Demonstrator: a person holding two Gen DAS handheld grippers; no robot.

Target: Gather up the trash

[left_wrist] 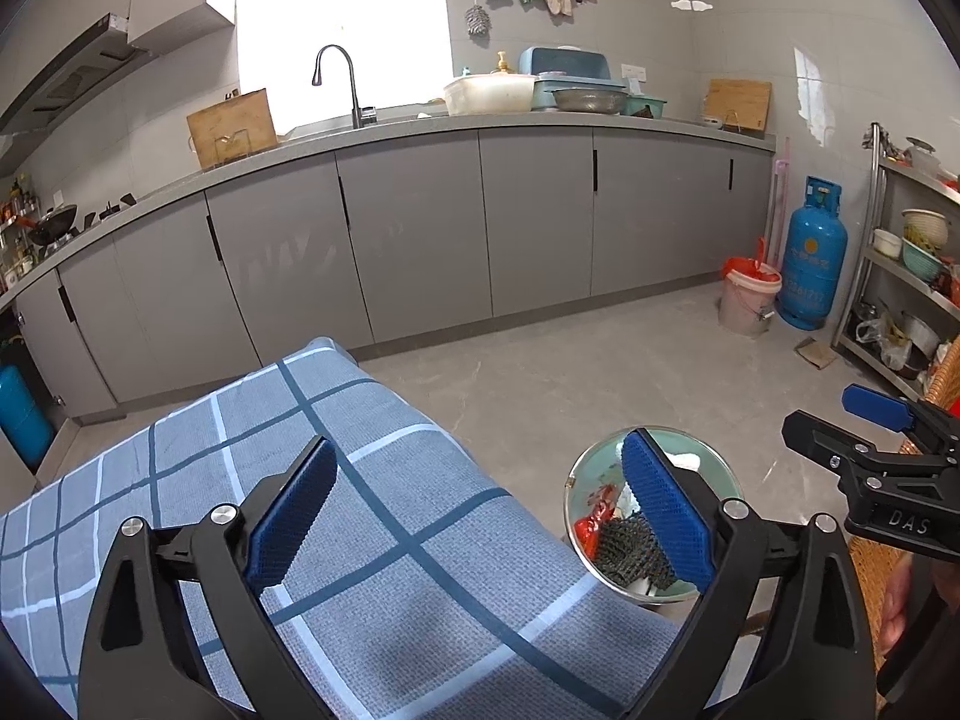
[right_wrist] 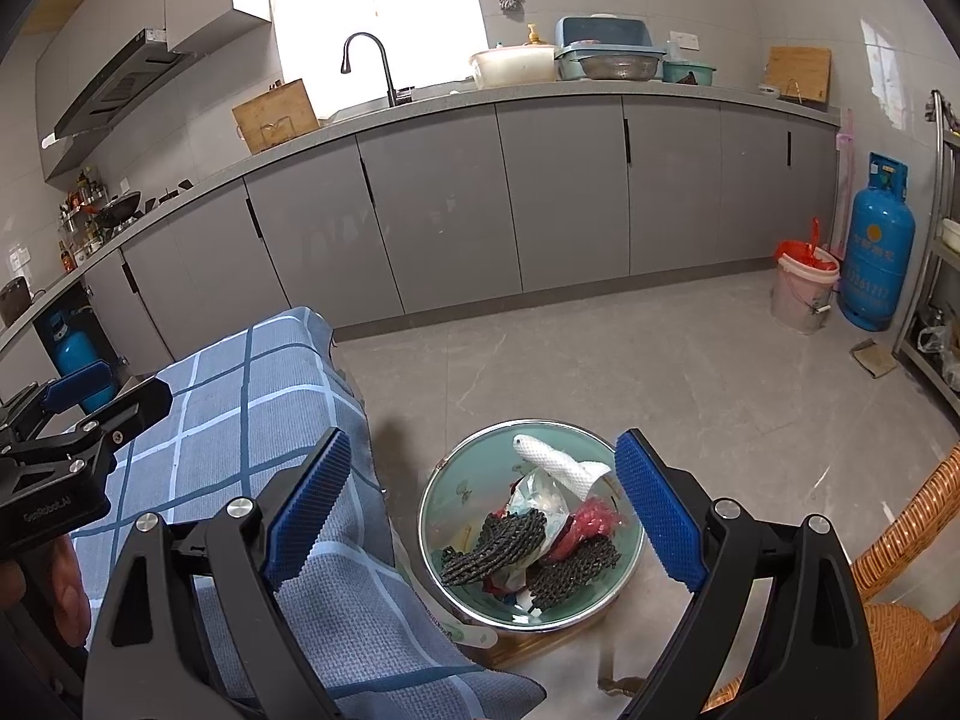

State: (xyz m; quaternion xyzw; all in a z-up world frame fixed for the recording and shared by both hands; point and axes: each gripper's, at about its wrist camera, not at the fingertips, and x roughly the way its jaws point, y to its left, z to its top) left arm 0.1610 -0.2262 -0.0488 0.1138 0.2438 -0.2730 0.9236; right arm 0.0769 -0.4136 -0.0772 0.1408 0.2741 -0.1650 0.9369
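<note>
Flanking trash bowl [right_wrist: 444, 480]: checked cloth [right_wrist: 252, 396], wicker chair [right_wrist: 900, 630]

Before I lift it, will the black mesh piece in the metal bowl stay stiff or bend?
The black mesh piece probably bends: it already curves over the other trash. Its open netting suggests it is light. It may snag on the neighbouring mesh.

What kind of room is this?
It looks like a home kitchen. There is a sink tap on a long counter by the window, a range hood above a wok, and a blue gas bottle on the floor.
</note>
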